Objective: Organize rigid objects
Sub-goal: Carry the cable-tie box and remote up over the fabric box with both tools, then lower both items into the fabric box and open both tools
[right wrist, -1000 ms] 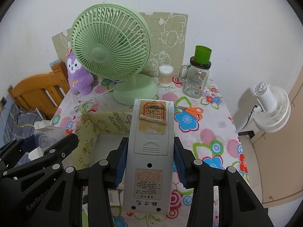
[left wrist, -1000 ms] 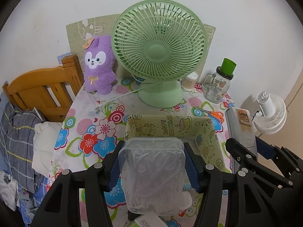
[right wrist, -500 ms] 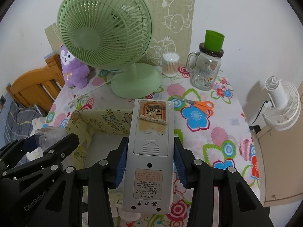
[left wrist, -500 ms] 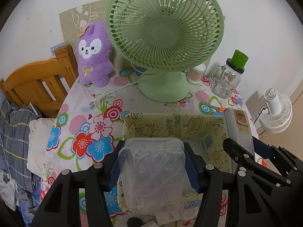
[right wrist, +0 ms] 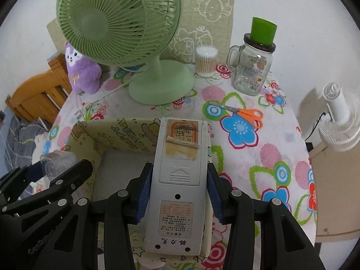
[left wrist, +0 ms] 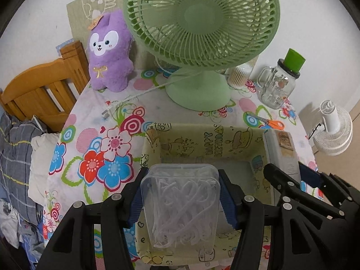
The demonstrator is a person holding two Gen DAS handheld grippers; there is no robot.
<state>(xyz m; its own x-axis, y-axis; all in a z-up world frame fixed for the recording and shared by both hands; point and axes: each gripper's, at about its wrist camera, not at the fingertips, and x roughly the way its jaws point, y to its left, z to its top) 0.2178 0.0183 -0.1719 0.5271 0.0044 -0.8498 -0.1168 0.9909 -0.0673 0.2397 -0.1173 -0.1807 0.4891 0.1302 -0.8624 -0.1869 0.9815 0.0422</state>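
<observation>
Held in the left claw (left wrist: 180, 199): clear plastic box full of white floss picks (left wrist: 181, 204), blue pads pressed on both its sides, hanging just over the near left part of the pale yellow fabric bin with cartoon prints (left wrist: 202, 141). Clamped in the right claw (right wrist: 177, 193): long grey plastic remote-like device, back side up (right wrist: 178, 180), over the right side of the same bin (right wrist: 112, 132), its far end above the bin's back wall; jaws have just been easing apart a little, pads apparently in contact with the casing. Probably the step in hand: lowering both things into the bin. To do it well: bring each one low inside the walls before letting go, keep the grey device lying along the right wall and the clear box at the left, so no knock between the two claws, which stand just beside each other. On the bin wall readable "HAPPY BIRTHDAY"; on the grey device a torn sticker and Chinese characters, too small to read surely. Around on the flowered desk (right wrist: 258, 148): green plastic fan (left wrist: 202, 22), purple plush toy (left wrist: 109, 51), glass mug jar with green cup on top (right wrist: 253, 67), orange-handled scissors (right wrist: 245, 113).
</observation>
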